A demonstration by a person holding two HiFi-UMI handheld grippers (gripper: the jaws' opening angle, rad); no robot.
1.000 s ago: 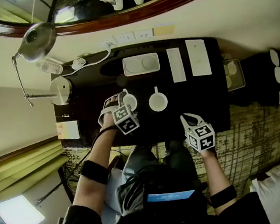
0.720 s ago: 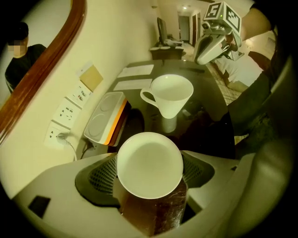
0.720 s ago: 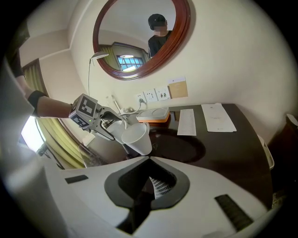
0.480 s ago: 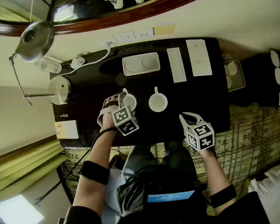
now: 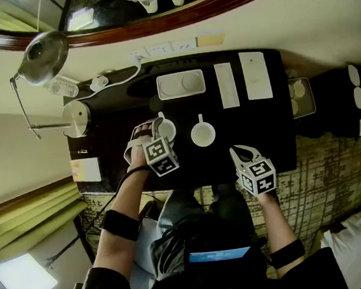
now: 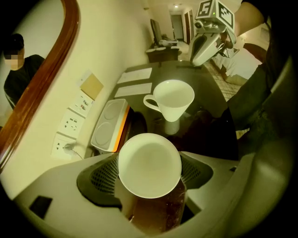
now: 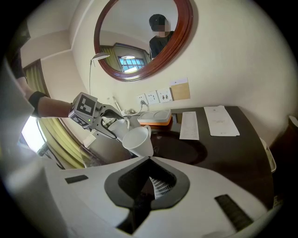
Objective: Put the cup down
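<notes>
Since the task is to set the cup down, the left gripper (image 5: 155, 133) has its jaws apart only as far as the white cup (image 6: 149, 163), clamped on its sides, mouth up, so that it should land level. The cup hangs low over the left part of the dark desk (image 5: 266, 135); whether its base touches the top cannot be told. Its inside is bare white, with nothing in it. Just beside it, to its right, a second cup (image 6: 171, 100) stands on the desk, handle pointing to the wall, also empty, so the spot was probably picked to pair them. Behind them, near the wall, a white tray (image 5: 180, 83) shows two shallow wells with nothing in them. The right gripper (image 7: 150, 186) waits near the desk's front edge, well apart from the cups, jaws together and empty, likely kept clear of the placing.
</notes>
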